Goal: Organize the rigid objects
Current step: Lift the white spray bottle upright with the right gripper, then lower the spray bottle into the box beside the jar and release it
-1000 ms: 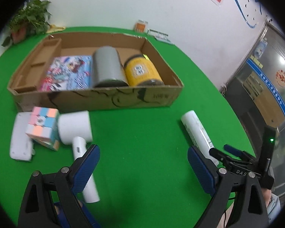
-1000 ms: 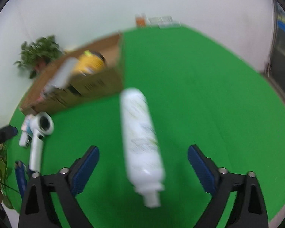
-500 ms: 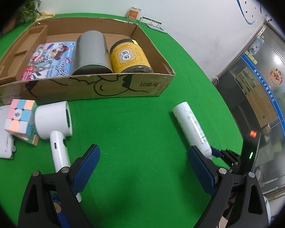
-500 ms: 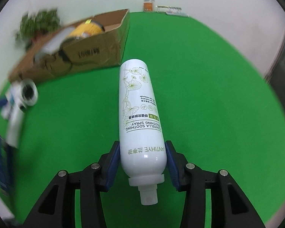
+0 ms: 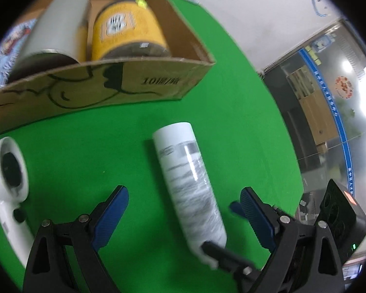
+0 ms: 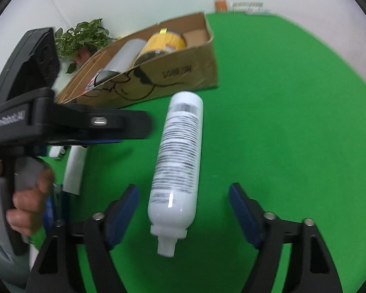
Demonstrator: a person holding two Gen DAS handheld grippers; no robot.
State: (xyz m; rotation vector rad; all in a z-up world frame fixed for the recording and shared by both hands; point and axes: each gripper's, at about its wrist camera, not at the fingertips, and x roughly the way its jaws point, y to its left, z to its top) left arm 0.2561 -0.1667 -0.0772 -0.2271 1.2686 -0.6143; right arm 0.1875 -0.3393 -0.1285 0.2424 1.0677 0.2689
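On the green table: label by label, what lies where.

Bottle: a white spray bottle (image 6: 177, 161) lies on its side on the green table (image 6: 292, 122), neck end nearest the right wrist camera, flat end toward the box; printed lines and a barcode face up (the print is too blurred to read).

Right gripper: the right gripper (image 6: 183, 210) has its jaws opening; the bottle lies between the blue pads (image 6: 123, 210), with green cloth showing on both sides, so the pads do not press on it.

Left gripper: the left gripper (image 5: 183, 214) stands wide, its jaws closing a little, with the same bottle (image 5: 188, 183) lying between them, untouched by either pad.

Hand: in the right wrist view a hand (image 6: 24, 195) grips the grey handle of the left tool at the left edge.

Box: a cardboard box (image 5: 134, 85) sits on the far side of the bottle, near but apart from it, with black line drawings on its near wall.

Inside the box: a yellow jar (image 5: 127, 31) lies on its side toward the right end, and a grey cylinder (image 5: 56, 26) lies touching it on the left; a colourful printed item shows at the far left, mostly cut off.

Hair dryer: a white hair dryer (image 5: 9, 178) lies on the table left of the bottle, well apart from it.

Plant: a leafy potted plant (image 6: 83, 36) stands beyond the box's far left corner.
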